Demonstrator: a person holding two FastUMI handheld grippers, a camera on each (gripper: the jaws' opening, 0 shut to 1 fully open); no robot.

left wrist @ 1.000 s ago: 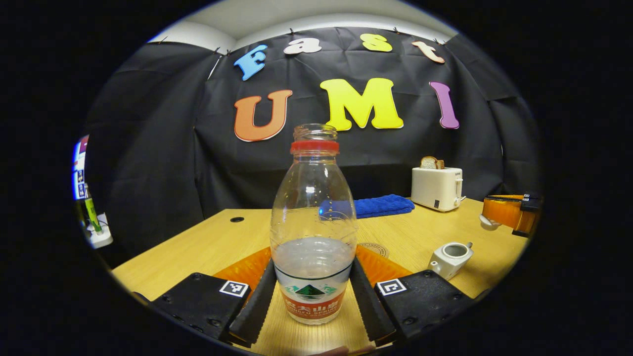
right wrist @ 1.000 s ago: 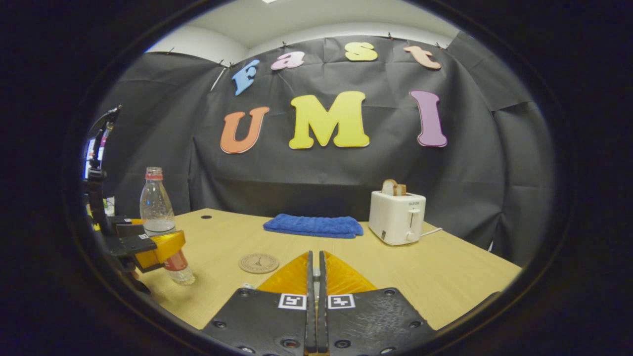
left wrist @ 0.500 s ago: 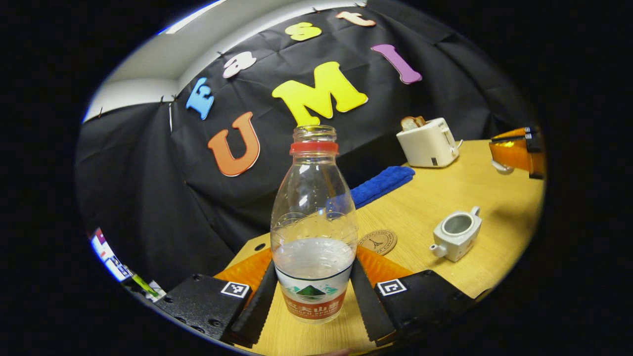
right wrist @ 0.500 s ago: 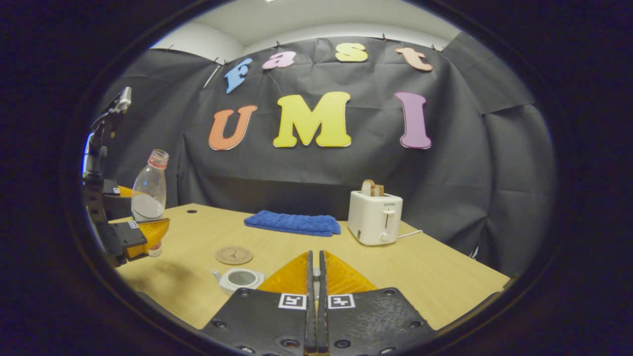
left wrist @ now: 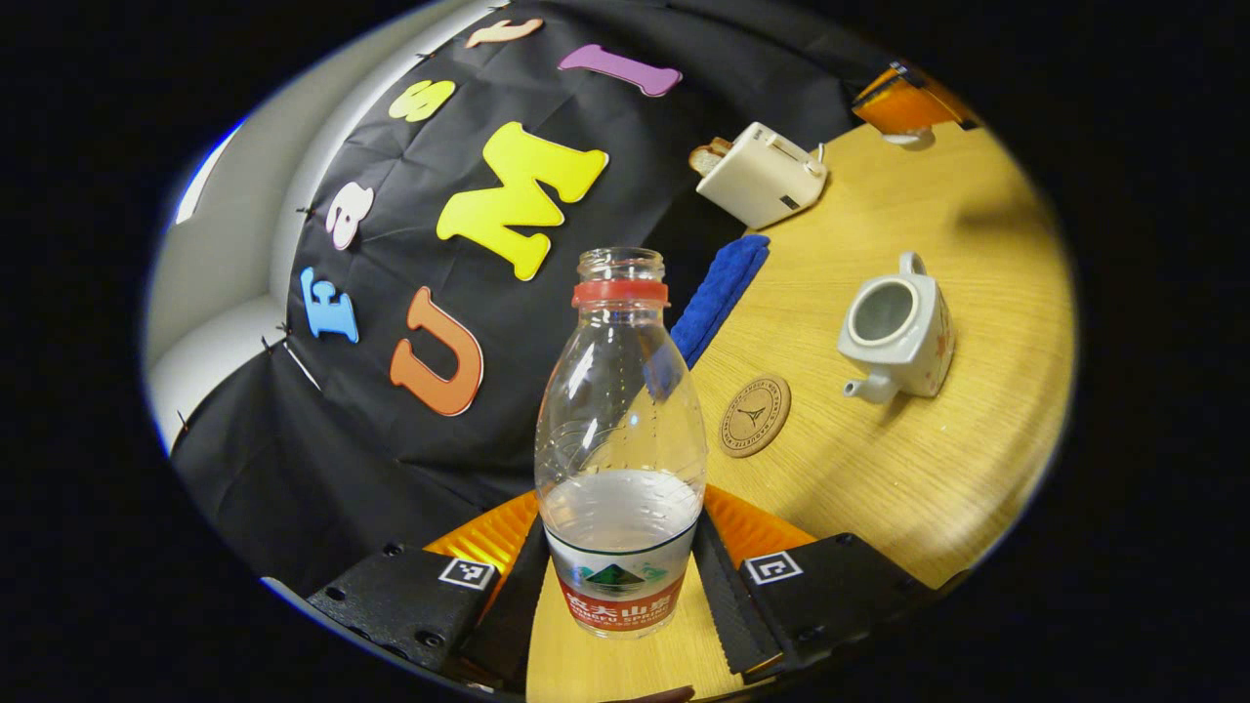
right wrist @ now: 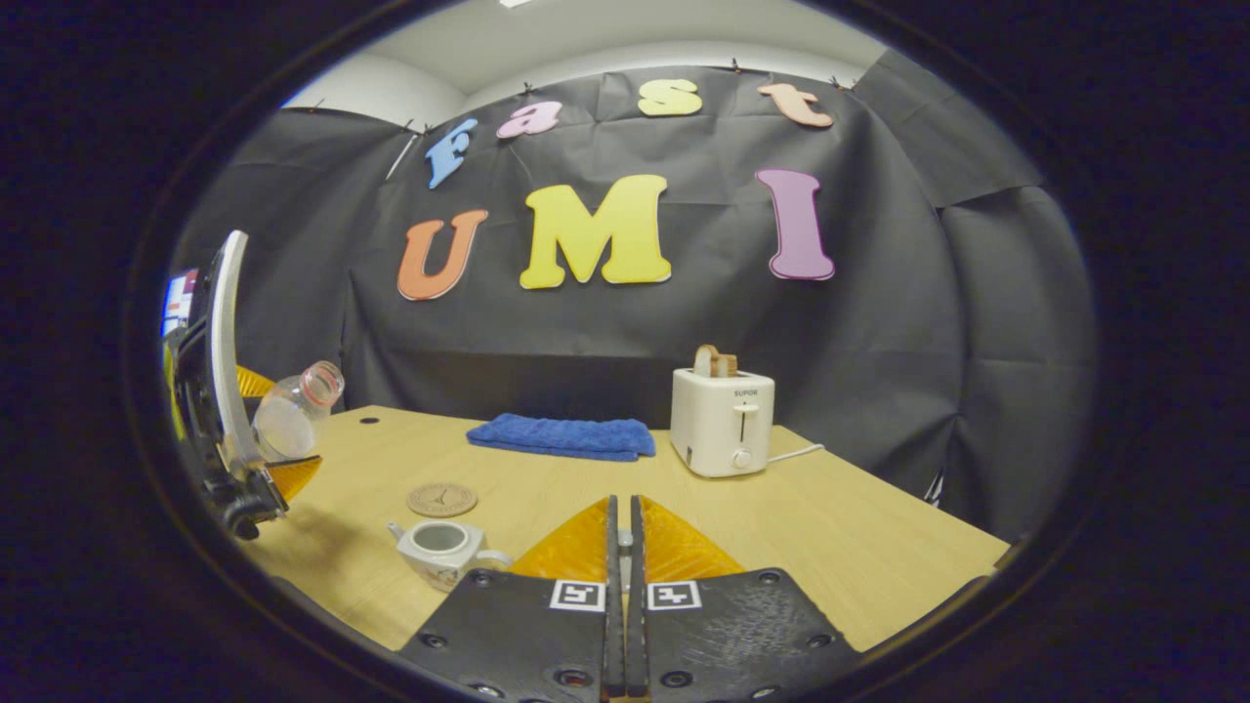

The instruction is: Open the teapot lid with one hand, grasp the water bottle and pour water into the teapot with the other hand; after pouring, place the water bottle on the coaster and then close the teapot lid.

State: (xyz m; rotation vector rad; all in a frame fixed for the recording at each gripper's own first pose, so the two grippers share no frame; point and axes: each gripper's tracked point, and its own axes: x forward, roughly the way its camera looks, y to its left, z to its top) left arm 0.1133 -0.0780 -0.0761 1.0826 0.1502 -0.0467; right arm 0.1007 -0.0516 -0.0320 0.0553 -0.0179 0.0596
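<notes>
A clear water bottle point(left wrist: 620, 420) with a red neck ring and no cap, about a third full, sits between the fingers of my left gripper point(left wrist: 618, 547), which is shut on its lower body. In the right gripper view the bottle point(right wrist: 293, 415) hangs tilted above the table, mouth leaning toward the white teapot point(right wrist: 439, 547). The teapot point(left wrist: 898, 327) stands open with its spout toward the round coaster point(left wrist: 754, 417). My right gripper point(right wrist: 622, 517) is shut. In the left gripper view it hovers beyond the teapot with the white lid point(left wrist: 903, 137) in it.
A white toaster point(right wrist: 723, 420) with bread in it stands at the back of the wooden table point(left wrist: 957, 459). A folded blue towel point(right wrist: 562, 436) lies to its left. The coaster point(right wrist: 441, 499) lies between the towel and the teapot.
My left gripper has lifted the bottle off the table and tipped it over toward the teapot. The right gripper has stayed shut and drawn back a little, bringing the teapot into its view.
</notes>
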